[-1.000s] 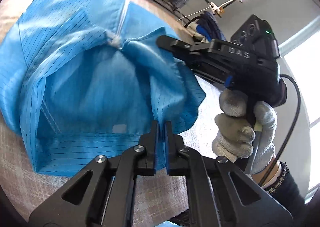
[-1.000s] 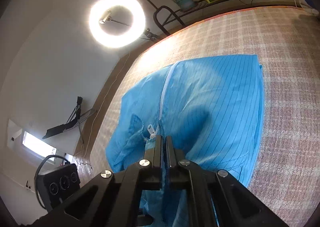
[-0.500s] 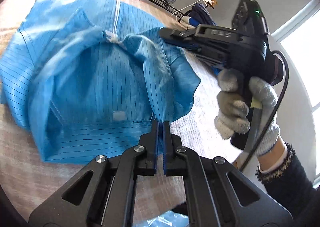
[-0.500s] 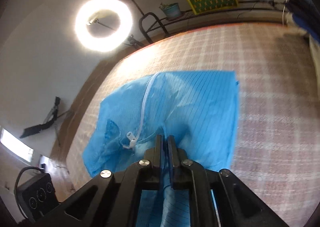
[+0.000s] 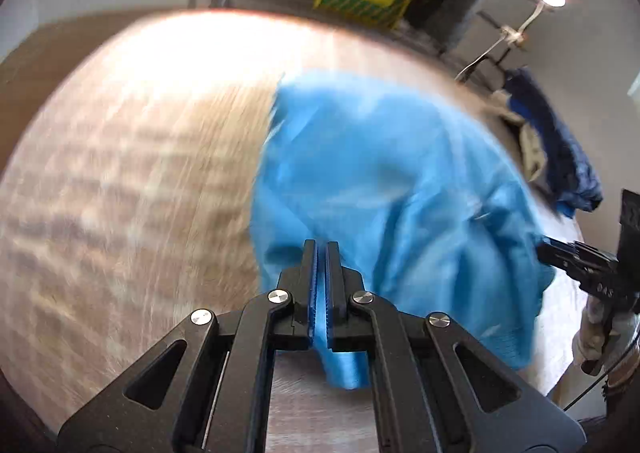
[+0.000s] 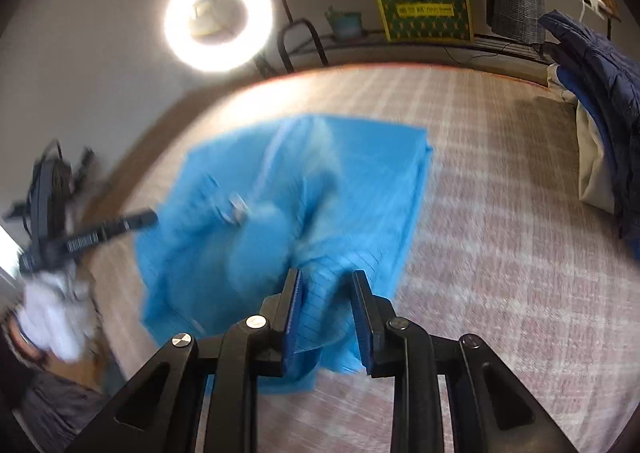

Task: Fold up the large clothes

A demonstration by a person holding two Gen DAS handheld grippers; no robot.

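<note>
Blue garment [image 6: 360,181]: bunched on woven mat [image 6: 500,253]; left claw [image 5: 321,253] pinching its edge; right claw [image 6: 326,285] spread, just opened, fabric loose between.

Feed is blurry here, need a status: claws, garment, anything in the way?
Left claw shut on blue garment. Right claw parted, jaws just opened, cloth loose between them. Garment bunched on woven mat. Nothing in the way.

The letters "DAS" stand in white on the black body of the right tool [image 5: 552,253].
</note>
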